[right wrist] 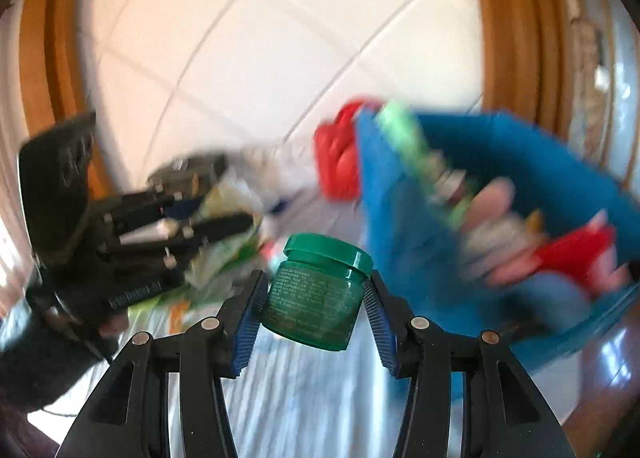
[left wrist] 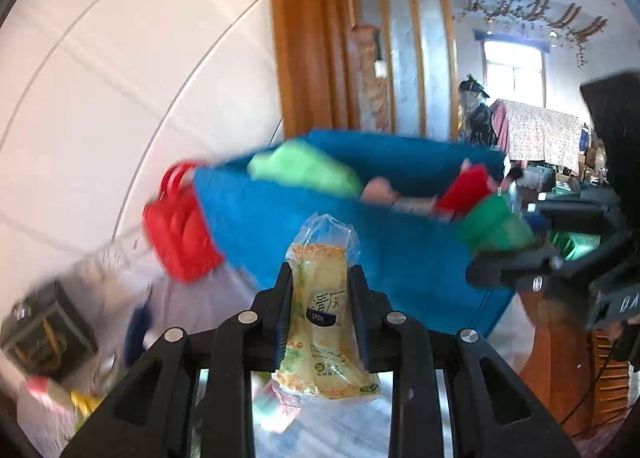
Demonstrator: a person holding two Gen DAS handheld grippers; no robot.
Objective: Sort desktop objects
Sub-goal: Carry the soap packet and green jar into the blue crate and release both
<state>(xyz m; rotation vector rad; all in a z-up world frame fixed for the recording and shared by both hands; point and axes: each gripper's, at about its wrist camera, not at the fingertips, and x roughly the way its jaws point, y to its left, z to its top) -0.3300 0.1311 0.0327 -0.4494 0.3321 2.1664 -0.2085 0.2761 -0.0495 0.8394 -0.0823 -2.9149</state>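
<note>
Left hand-held gripper clamps snack packet, blue basket ahead — crowded, blurred.

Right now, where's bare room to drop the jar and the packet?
Blue bin is crowded: green pack, red items, pink items fill it. Barest patch: striped cloth under the green jar, left of the bin. Left of that, packets clutter. Yellow packet sits before the bin's front wall.

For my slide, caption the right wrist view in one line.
Right gripper carries a green lidded jar toward a blue bin of sorted items; left gripper blurred alongside.
</note>
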